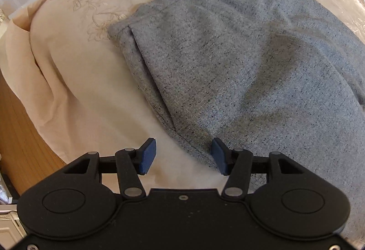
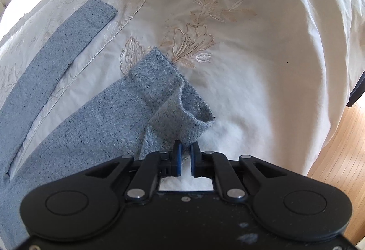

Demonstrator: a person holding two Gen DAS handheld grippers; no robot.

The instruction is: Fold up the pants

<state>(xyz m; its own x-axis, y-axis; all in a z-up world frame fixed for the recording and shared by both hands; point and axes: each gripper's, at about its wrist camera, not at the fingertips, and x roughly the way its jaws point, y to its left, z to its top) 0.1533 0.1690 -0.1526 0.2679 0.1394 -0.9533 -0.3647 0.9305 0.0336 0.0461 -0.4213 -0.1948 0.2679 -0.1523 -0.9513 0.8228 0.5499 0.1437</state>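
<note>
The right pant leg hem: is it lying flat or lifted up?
Lifted. The hem is bunched and curled off the bedspread, pinched in the right tool.

Speckled grey-blue pants [image 1: 239, 62] lie spread flat, one hem crumpled.

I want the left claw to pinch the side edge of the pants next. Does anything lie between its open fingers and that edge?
Nothing visible does. The left claw is open over the edge of the pants, with only the bedspread beneath.
</note>
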